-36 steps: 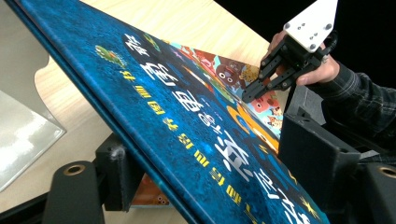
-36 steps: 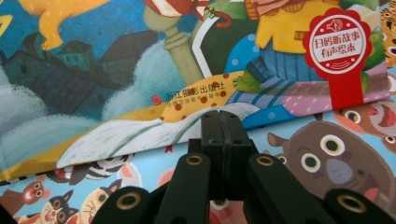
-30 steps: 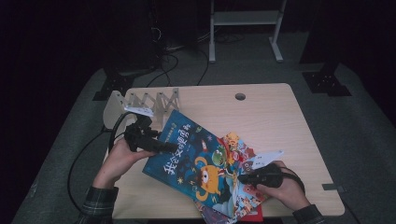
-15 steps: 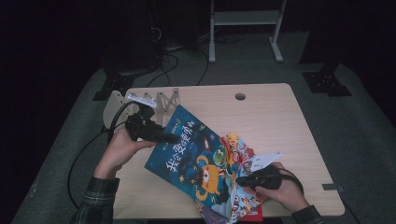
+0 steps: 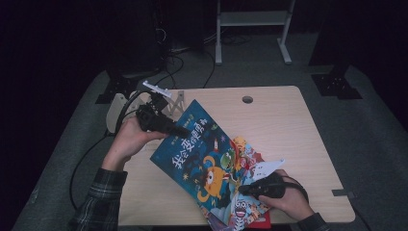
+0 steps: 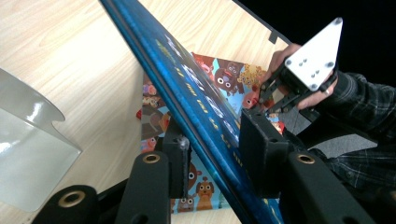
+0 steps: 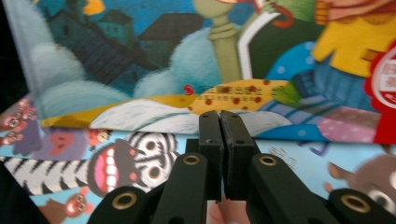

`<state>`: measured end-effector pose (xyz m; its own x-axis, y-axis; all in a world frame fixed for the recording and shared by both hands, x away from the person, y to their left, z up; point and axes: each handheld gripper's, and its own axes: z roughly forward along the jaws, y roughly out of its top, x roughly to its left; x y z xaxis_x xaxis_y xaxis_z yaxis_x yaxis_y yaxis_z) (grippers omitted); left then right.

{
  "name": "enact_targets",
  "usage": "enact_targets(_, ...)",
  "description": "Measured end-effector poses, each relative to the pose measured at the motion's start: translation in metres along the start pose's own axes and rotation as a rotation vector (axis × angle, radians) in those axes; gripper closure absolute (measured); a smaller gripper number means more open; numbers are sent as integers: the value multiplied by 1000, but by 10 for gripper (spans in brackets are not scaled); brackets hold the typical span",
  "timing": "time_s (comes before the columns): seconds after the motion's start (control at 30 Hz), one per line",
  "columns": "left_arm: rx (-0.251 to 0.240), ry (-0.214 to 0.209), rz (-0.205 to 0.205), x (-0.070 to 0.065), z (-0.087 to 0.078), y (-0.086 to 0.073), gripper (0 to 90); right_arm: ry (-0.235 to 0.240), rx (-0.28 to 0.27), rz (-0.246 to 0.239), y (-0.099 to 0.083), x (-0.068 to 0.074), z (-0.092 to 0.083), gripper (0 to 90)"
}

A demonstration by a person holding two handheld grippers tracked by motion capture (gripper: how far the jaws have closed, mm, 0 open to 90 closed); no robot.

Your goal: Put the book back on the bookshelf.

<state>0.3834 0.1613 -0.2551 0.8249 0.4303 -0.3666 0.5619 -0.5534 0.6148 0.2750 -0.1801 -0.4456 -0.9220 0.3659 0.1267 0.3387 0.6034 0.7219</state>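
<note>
A blue picture book (image 5: pixel 202 159) with an orange monster on its cover lies tilted over a stack of colourful books (image 5: pixel 246 153). My left gripper (image 5: pixel 185 131) grips the blue book's upper left edge and holds that side off the table. In the left gripper view the blue book (image 6: pixel 196 93) runs slantwise between the jaws of my left gripper (image 6: pixel 217 135), which have just been closing onto it. My right gripper (image 5: pixel 243 188) rests shut on the stack near the front edge. In its own view my right gripper (image 7: pixel 220 116) has its jaws together over a zebra-face cover (image 7: pixel 121 163).
A wooden rack (image 5: pixel 175 98) stands at the table's far left behind the left hand. A clear plastic sheet (image 6: pixel 28 154) curves up beside the left gripper. The table (image 5: pixel 279 120) has a cable hole (image 5: pixel 247 99). A white stand (image 5: pixel 250 19) is on the floor beyond.
The left hand has risen and drawn toward the far left, lifting the blue book's edge so it tilts more steeply. The right hand has stayed on the stack.
</note>
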Motion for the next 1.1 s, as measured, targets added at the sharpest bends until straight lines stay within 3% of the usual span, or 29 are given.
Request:
enact_targets(0.3, 44, 23, 30, -8, -3, 20, 675, 26, 4, -25, 9, 6, 9, 852)
enact_targets(0.5, 58, 33, 31, -10, -8, 29, 701, -2, -6, -28, 10, 1, 10, 784)
enact_targets(0.63, 71, 42, 33, -12, -9, 33, 709, -52, -19, 2, 7, -8, 7, 688)
enact_targets(0.8, 75, 61, 28, -14, -13, 38, 725, -127, -46, 75, 2, -28, -2, 540)
enact_targets(1.1, 105, 96, 36, -25, -21, 49, 753, -265, -93, 169, -10, -63, -18, 389)
